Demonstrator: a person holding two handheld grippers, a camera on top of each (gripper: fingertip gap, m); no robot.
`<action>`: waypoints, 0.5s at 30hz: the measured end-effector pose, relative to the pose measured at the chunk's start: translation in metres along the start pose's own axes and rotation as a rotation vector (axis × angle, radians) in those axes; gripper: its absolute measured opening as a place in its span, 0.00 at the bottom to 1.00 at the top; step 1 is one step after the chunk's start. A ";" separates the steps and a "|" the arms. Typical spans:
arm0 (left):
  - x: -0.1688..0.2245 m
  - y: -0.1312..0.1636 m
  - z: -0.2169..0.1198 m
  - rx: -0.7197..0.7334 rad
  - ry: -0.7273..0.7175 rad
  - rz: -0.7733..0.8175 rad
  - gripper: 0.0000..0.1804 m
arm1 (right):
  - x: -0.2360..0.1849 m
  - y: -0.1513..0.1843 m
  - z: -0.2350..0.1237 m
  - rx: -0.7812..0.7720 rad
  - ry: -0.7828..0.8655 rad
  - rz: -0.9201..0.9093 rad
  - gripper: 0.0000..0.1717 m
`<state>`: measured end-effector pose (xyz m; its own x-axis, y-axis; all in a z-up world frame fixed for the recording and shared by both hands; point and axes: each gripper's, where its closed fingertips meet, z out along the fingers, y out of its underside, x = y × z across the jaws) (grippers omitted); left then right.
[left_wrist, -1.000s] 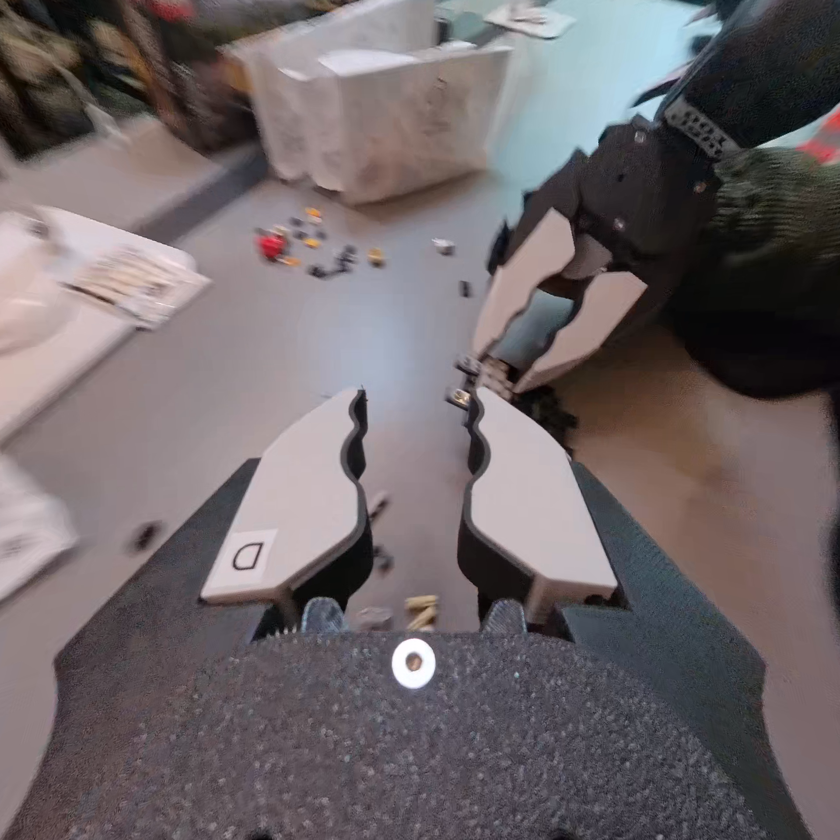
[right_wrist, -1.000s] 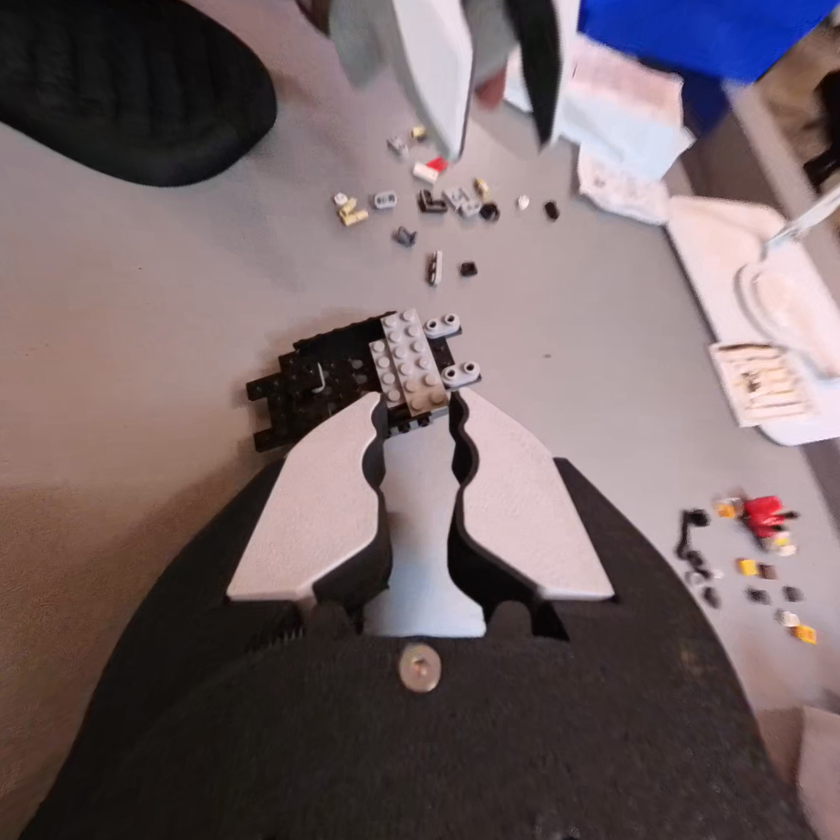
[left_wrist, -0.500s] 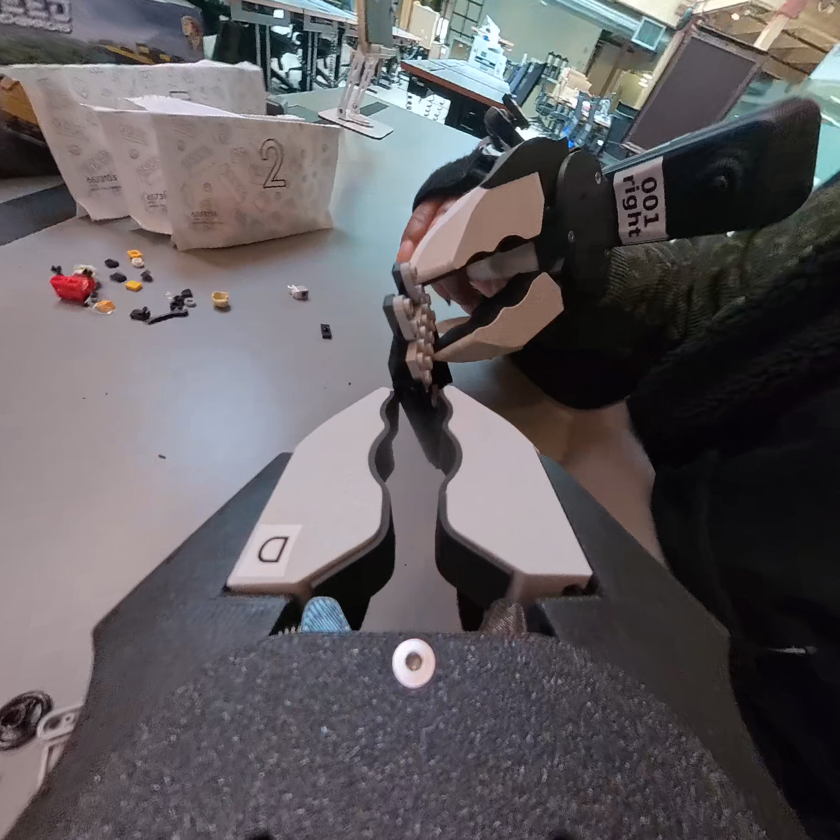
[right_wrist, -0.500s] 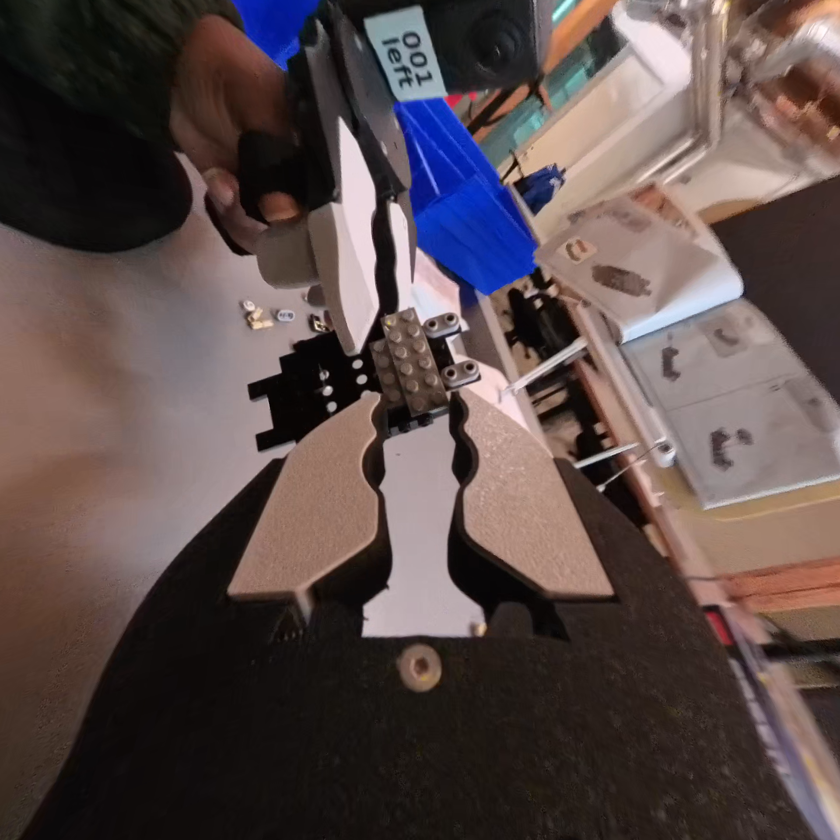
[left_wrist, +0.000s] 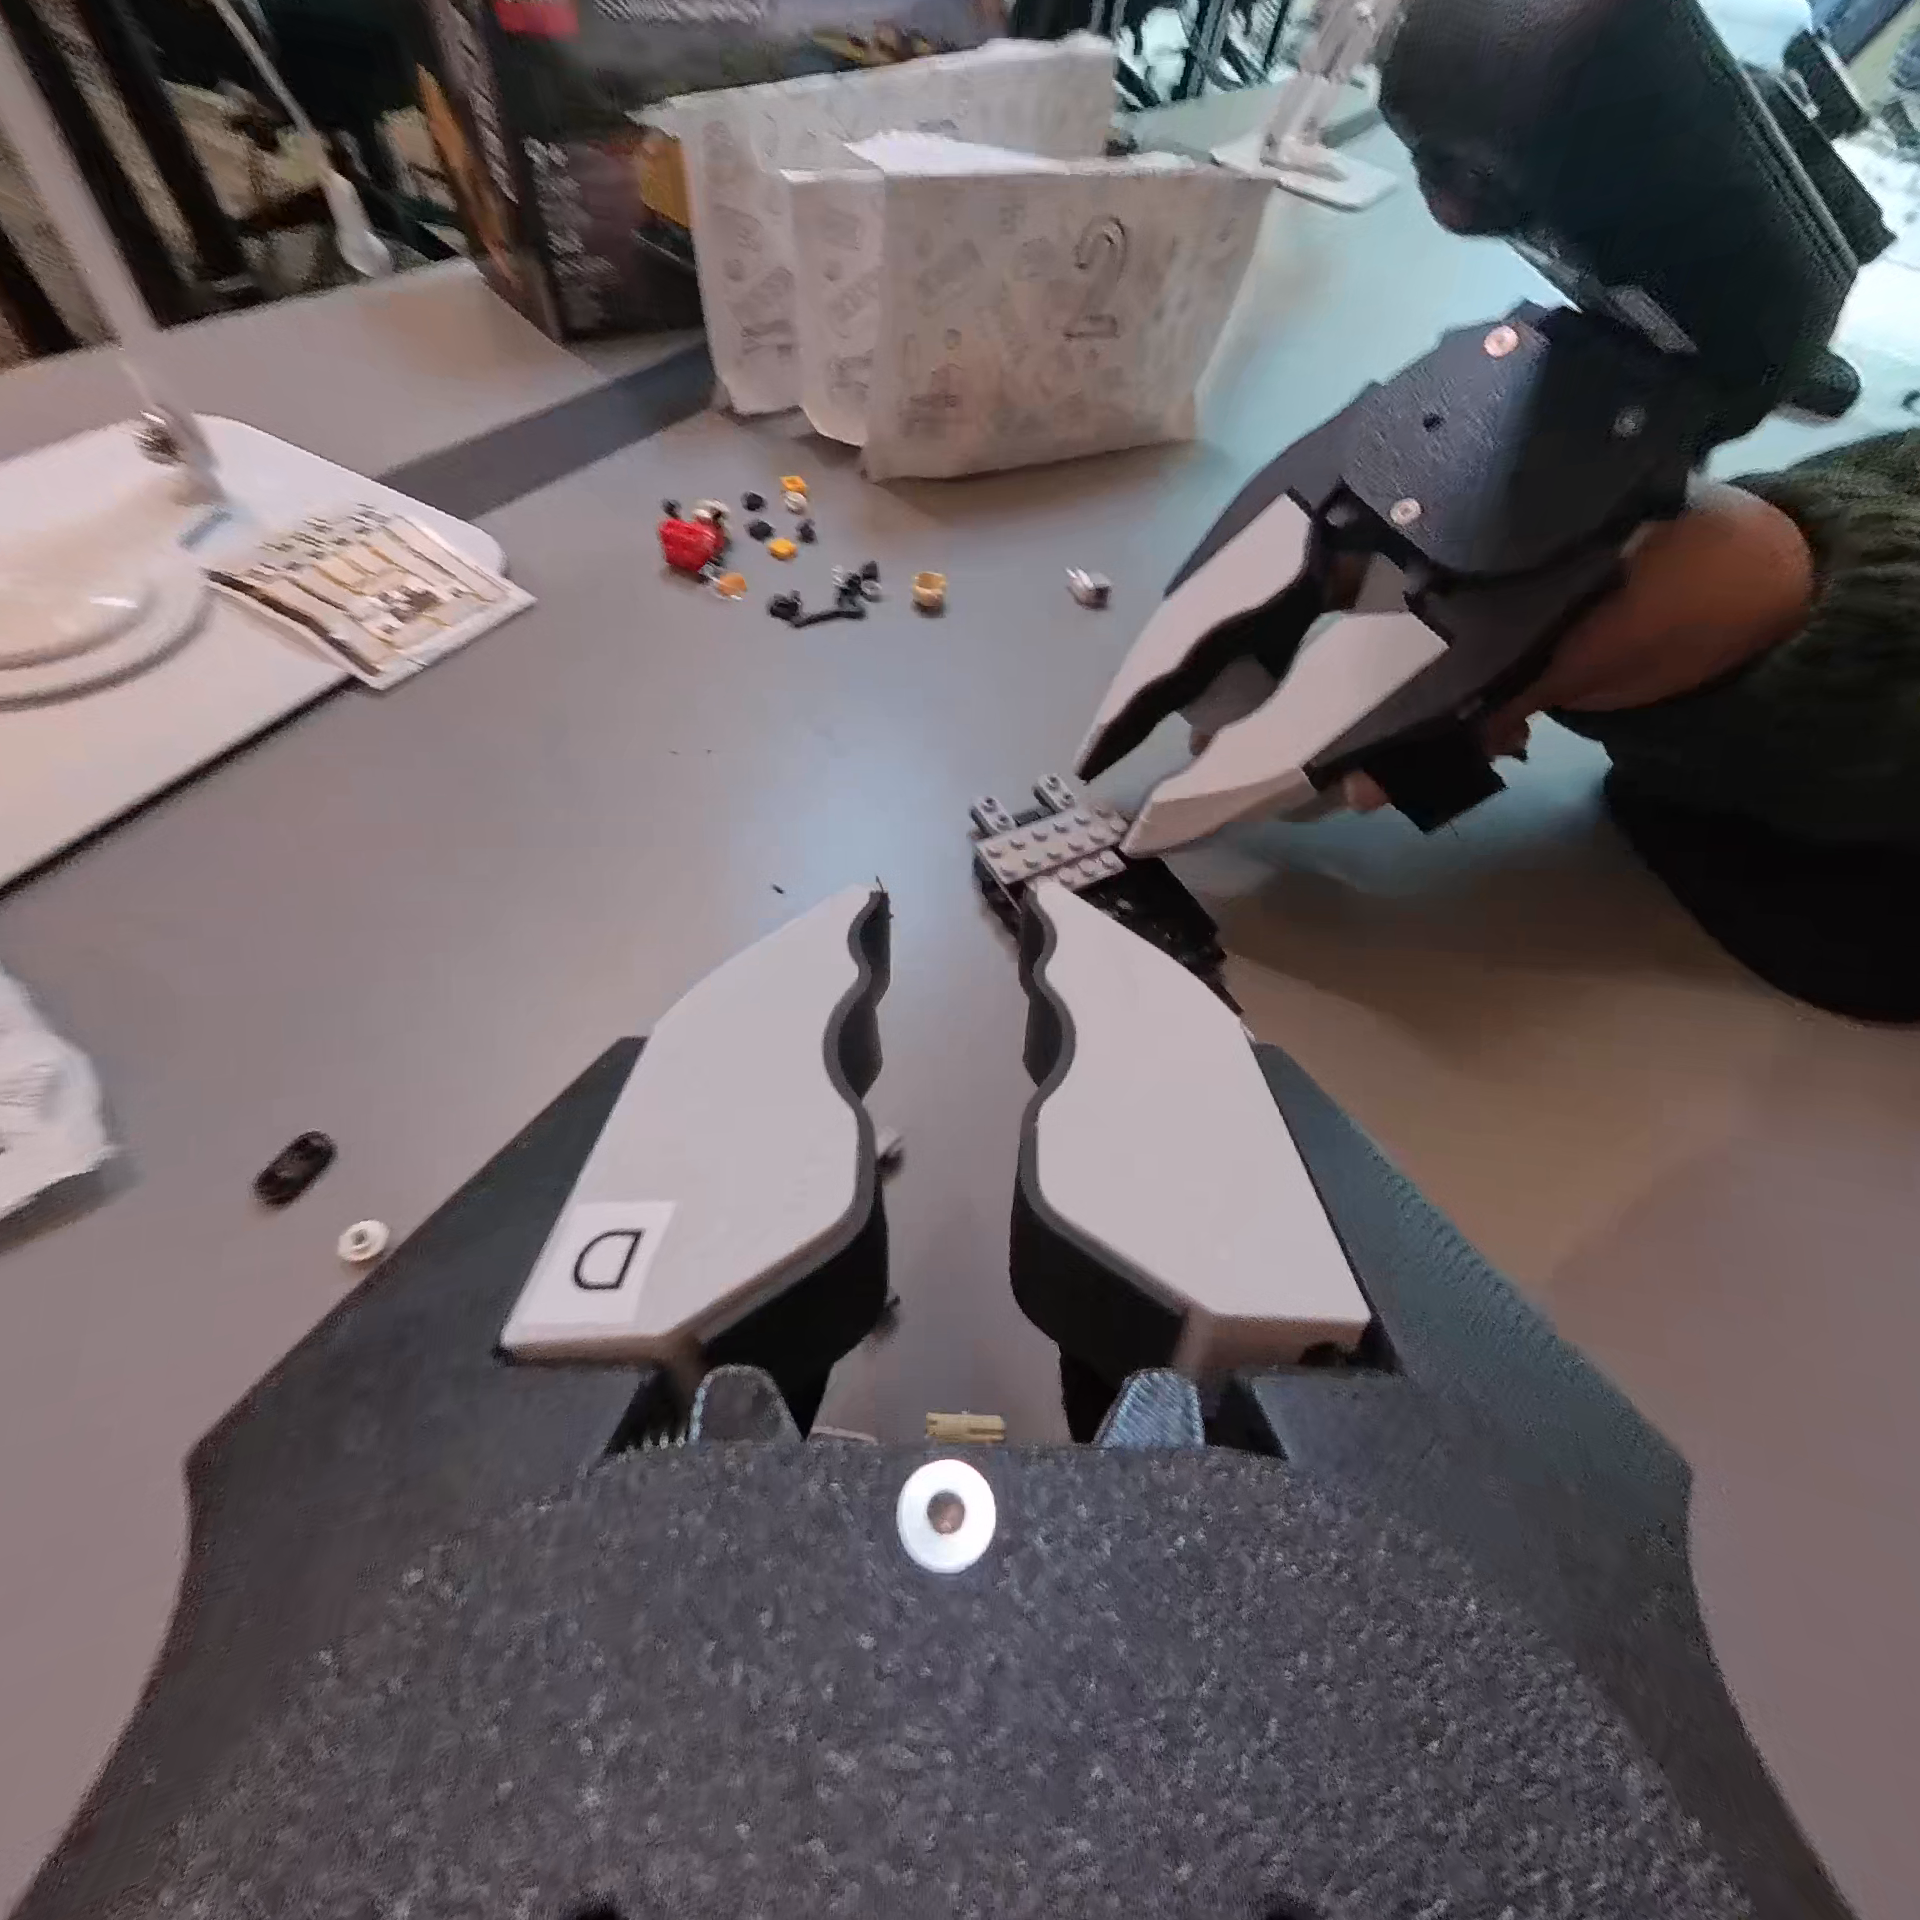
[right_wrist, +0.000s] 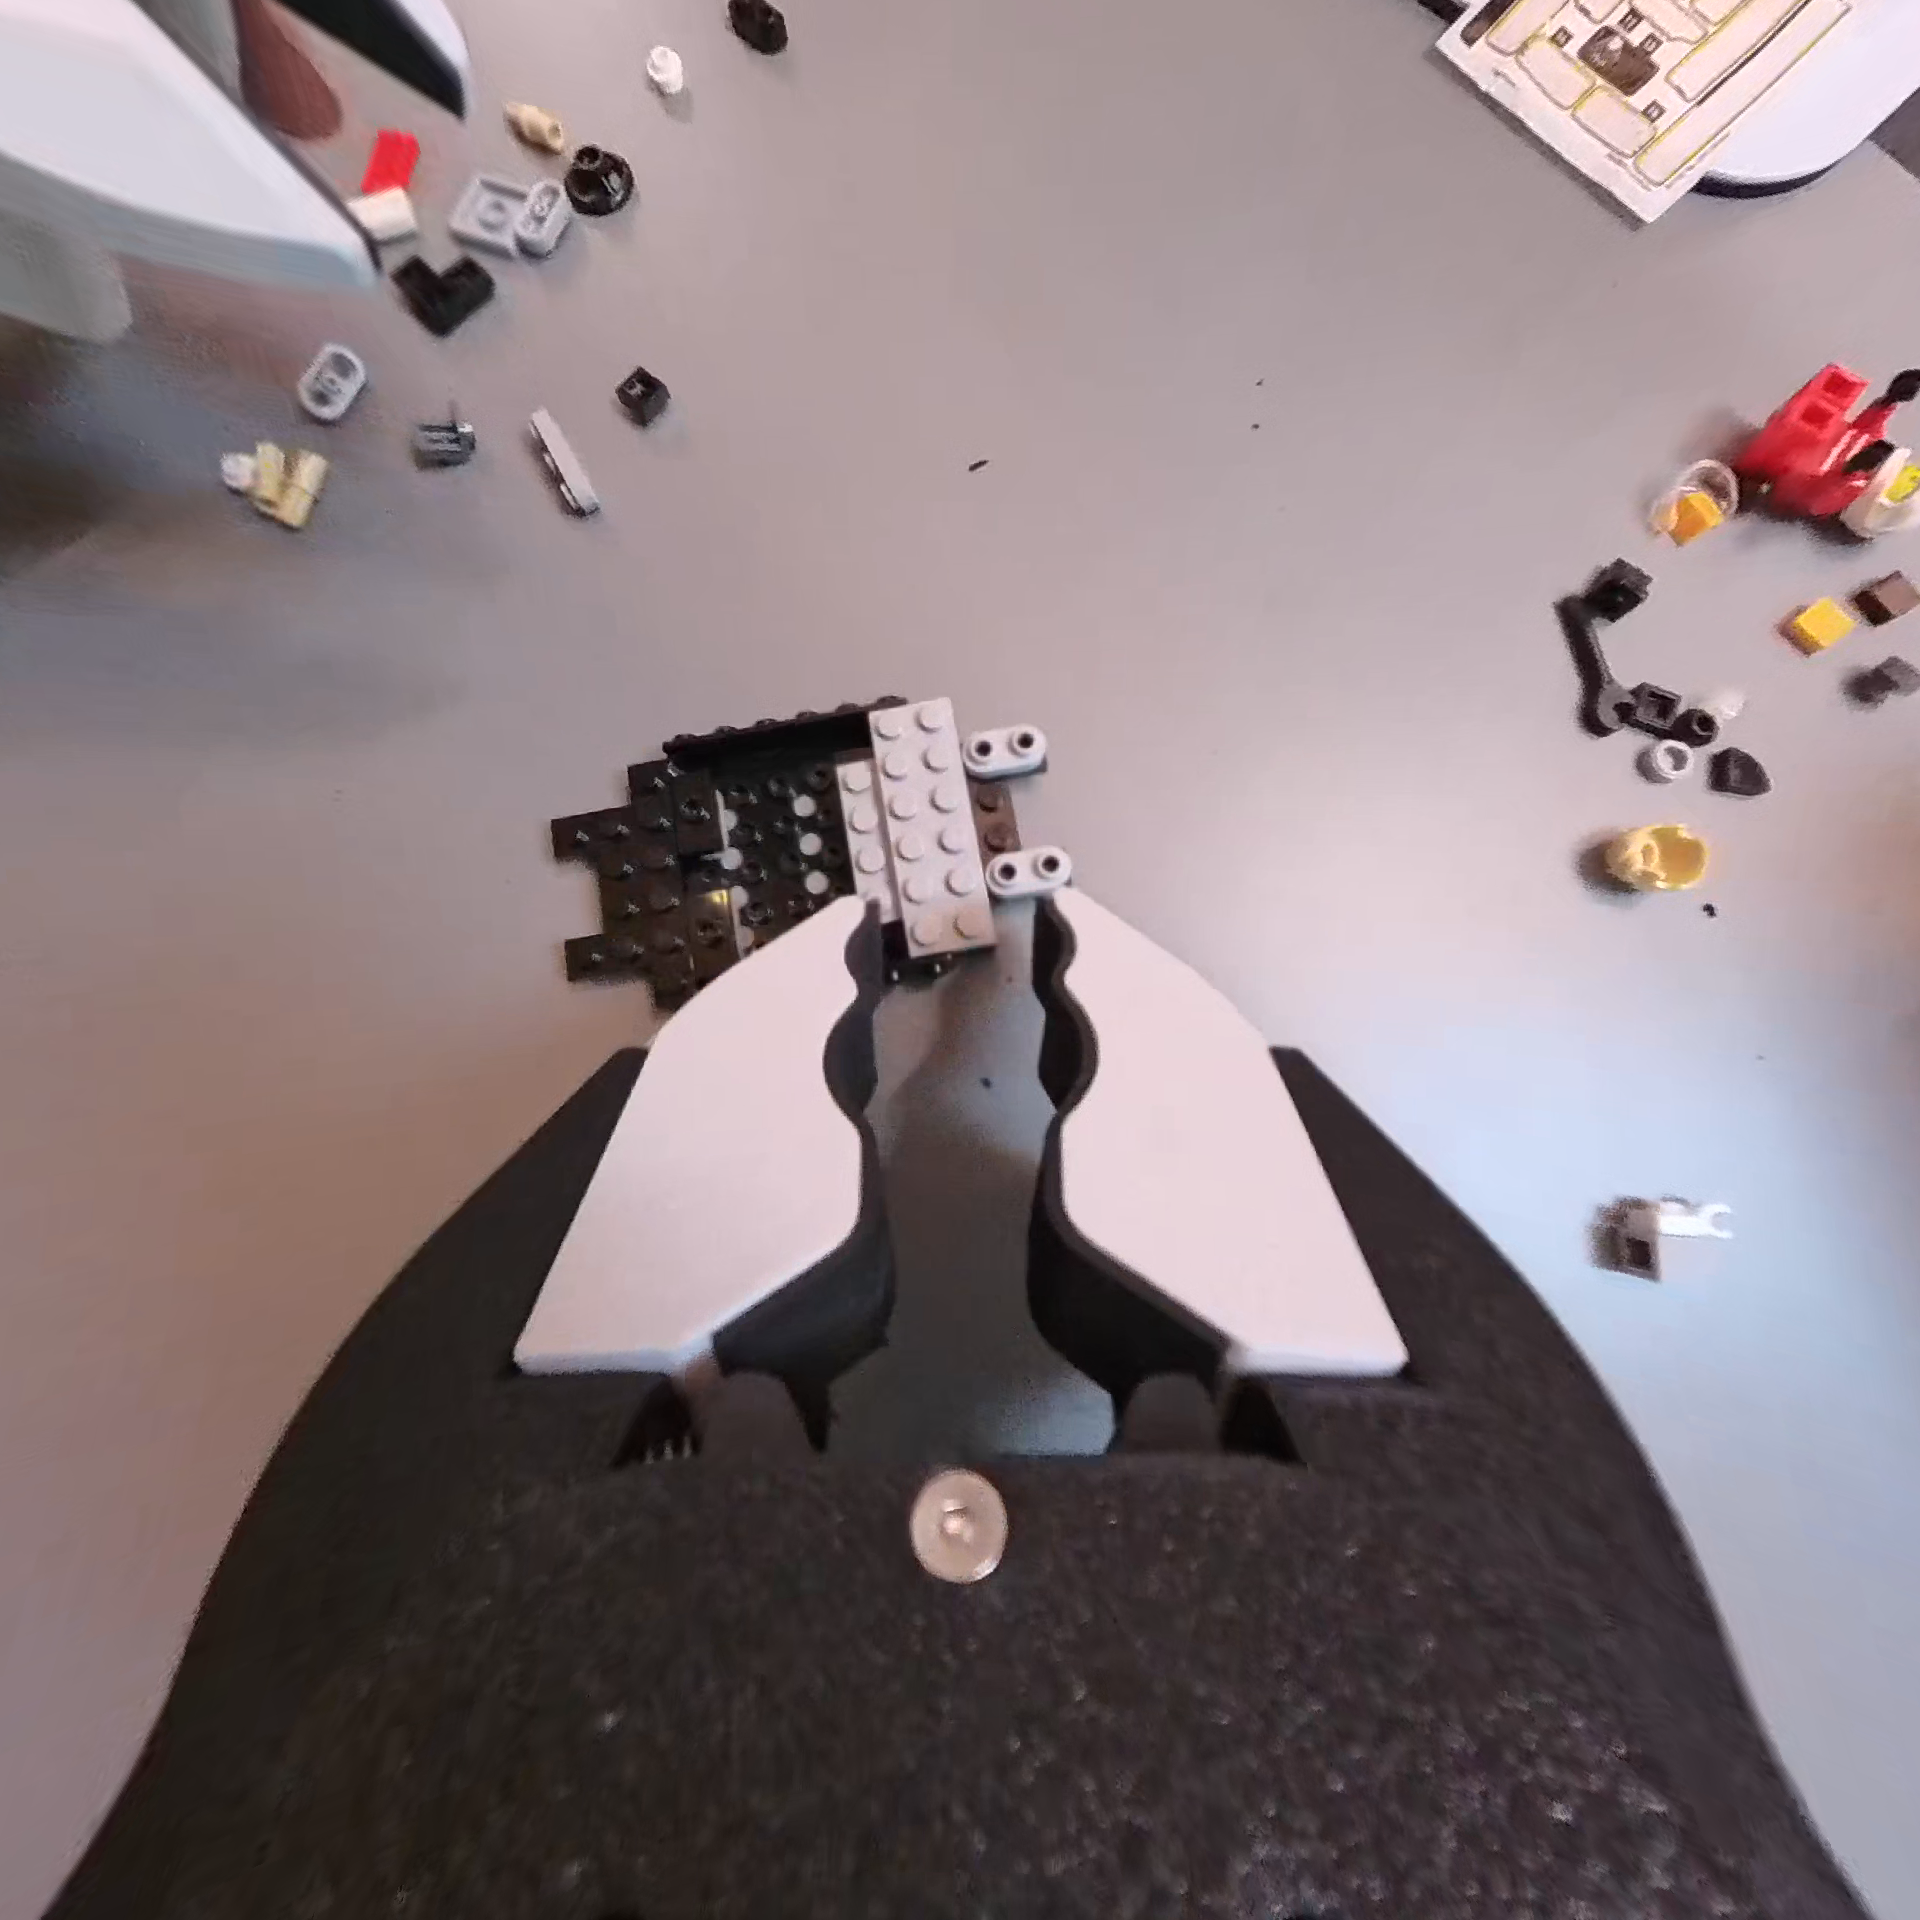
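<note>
Centrally in the right wrist view, the right gripper (right_wrist: 951, 914) stands with jaws partly open, the end of the brick build (right_wrist: 790, 842) between the tips; the right tip stands clear of it. At mid-frame in the left view, the left gripper (left_wrist: 956, 904) is partly open on nothing, its right tip beside the build on the grey counter (left_wrist: 520, 831). Loose bricks (left_wrist: 790, 551) lie at upper centre.
</note>
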<state>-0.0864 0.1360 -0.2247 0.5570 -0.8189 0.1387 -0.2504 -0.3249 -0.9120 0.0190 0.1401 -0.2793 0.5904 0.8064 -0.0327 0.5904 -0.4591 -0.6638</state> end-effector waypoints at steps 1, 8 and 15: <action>-0.004 -0.004 -0.003 0.024 -0.021 -0.006 0.13 | 0.001 -0.003 -0.002 0.017 0.016 -0.011 0.18; -0.034 -0.026 -0.020 0.163 -0.160 0.001 0.12 | 0.012 -0.072 -0.038 0.407 0.150 -0.158 0.24; -0.068 -0.055 -0.052 0.309 -0.372 0.061 0.00 | 0.009 -0.171 -0.037 0.574 0.298 -0.360 0.33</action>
<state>-0.1518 0.1846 -0.1638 0.8082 -0.5887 -0.0146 -0.0763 -0.0801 -0.9939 -0.0562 0.2123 -0.1381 0.5873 0.6974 0.4108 0.4433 0.1474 -0.8841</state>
